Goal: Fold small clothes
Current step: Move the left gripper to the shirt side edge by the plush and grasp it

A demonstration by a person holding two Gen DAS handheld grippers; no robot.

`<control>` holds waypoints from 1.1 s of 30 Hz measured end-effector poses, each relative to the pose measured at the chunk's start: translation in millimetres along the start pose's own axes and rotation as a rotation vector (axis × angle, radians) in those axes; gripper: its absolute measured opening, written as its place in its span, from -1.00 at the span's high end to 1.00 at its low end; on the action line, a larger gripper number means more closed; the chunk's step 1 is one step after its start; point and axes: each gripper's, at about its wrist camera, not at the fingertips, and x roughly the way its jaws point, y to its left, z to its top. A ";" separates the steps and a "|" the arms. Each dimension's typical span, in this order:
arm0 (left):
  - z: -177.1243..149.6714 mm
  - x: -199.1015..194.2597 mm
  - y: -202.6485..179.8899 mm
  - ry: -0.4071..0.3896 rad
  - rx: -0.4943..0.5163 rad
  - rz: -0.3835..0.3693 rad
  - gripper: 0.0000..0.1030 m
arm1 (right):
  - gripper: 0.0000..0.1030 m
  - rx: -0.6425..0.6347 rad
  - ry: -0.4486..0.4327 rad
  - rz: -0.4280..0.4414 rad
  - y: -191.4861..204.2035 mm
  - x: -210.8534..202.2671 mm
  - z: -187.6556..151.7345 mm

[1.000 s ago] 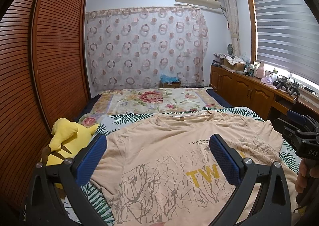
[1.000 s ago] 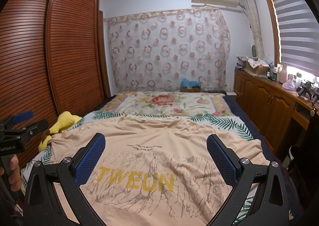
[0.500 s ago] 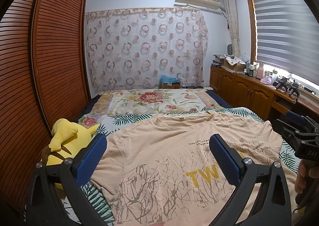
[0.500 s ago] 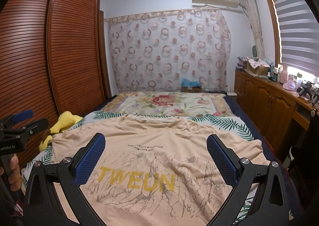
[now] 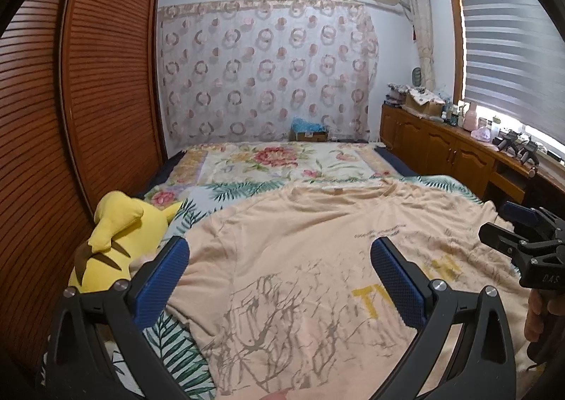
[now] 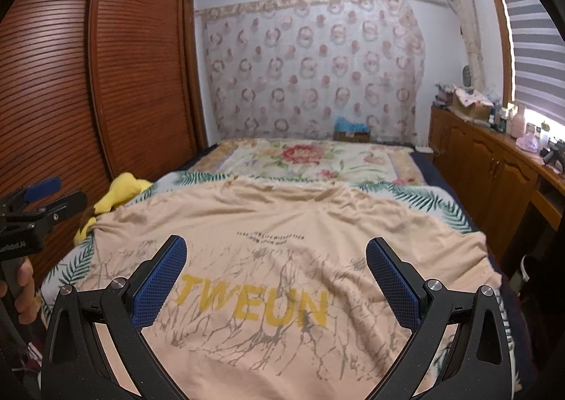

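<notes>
Peach cotton-looking T-shirt (image 6: pixel 282 244), printed front up, spread flat across the leaf-patterned bedsheet (image 5: pixel 226 189), neck toward the floral blanket (image 6: pixel 303 158), hem toward the cameras. Probably light, soft and limp: likely to sag and crease wherever lifted, unlikely to slip from ribbed pads. Mild wrinkles around the yellow lettering (image 6: pixel 254 303). Left gripper (image 5: pixel 279 265) held above the shirt's left half, jaws spread wide, nothing between them. Right gripper (image 6: pixel 275 264) above the lettering, likewise wide and empty. Best holds, at a guess: a pinch at each shoulder seam or sleeve edge, or the two hem corners, lifted together to keep the cloth taut. Yellow Pikachu plush (image 5: pixel 120 241) touching the left sleeve, a possible snag. No fold made yet.
</notes>
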 end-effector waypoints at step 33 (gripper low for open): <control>-50.1 79.8 173.8 0.280 -0.130 0.031 -0.83 | -1.00 -0.097 0.207 0.141 39.2 72.0 -35.8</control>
